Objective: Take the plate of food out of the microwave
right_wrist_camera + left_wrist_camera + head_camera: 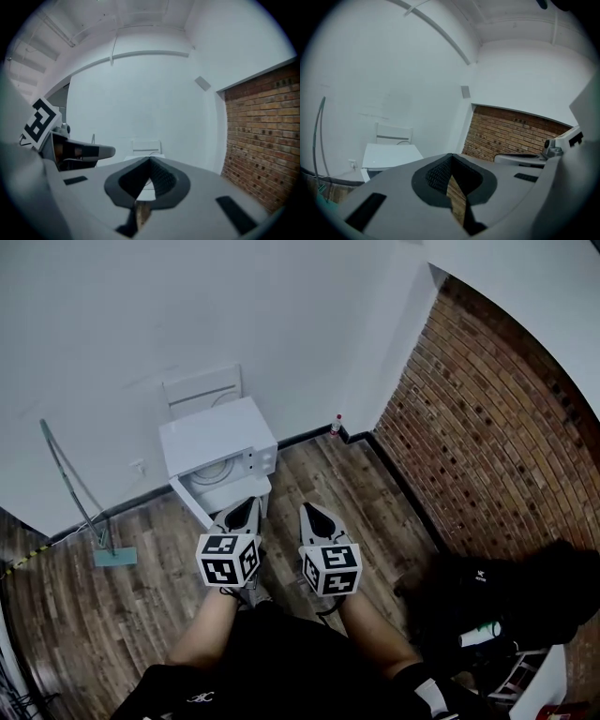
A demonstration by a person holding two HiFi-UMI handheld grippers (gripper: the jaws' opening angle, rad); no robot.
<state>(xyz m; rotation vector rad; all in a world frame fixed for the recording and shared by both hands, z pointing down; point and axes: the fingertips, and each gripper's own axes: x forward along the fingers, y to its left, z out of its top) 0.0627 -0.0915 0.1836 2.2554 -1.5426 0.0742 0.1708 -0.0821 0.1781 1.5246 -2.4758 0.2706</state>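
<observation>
Presently: approach stage, both grippers closed and holding nothing.

Left gripper [246, 508] and right gripper [315, 515] hang side by side, short of the white microwave [217, 442] on the wooden floor [356, 488]. Its door appears open, with the cavity facing the person. A pale round shape inside [214, 472] is probably the plate; no food can be made out. In my judgement the jaws should be opened before entry, then brought in low and level to take the rim on opposite sides. Only the head view shows the cavity. The two gripper views show just the microwave's top, but they confirm that the pads meet with nothing between them.
</observation>
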